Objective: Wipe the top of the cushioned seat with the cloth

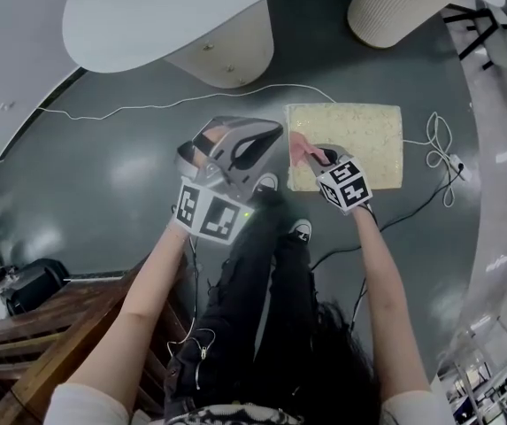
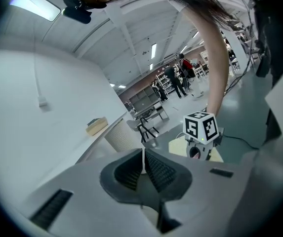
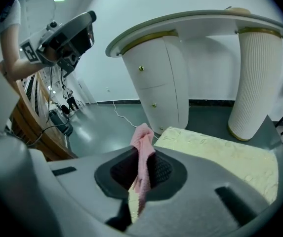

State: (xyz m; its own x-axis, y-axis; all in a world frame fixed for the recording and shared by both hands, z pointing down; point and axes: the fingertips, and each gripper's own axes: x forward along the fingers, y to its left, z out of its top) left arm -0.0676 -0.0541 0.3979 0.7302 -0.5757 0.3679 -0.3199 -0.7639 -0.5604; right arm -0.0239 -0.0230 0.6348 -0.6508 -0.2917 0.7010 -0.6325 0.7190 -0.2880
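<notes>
The cushioned seat (image 1: 359, 140) is a pale yellow rectangular pad low on the dark floor; it also shows in the right gripper view (image 3: 225, 157). My right gripper (image 1: 313, 158) hovers over its near left edge, shut on a pink cloth (image 1: 299, 149) that sticks up between the jaws (image 3: 142, 154). My left gripper (image 1: 234, 142) is held higher and to the left of the seat, clear of it, jaws shut on nothing (image 2: 143, 166). It sees the right gripper's marker cube (image 2: 200, 127) ahead.
A white curved-top desk (image 1: 165, 16) with a cabinet base (image 3: 158, 83) and a ribbed column (image 1: 395, 7) stands just beyond the seat. A white cable (image 1: 191, 103) and a power strip (image 1: 455, 164) lie on the floor. A wooden bench (image 1: 49, 326) is at the left, beside the person's legs and shoes (image 1: 299, 230).
</notes>
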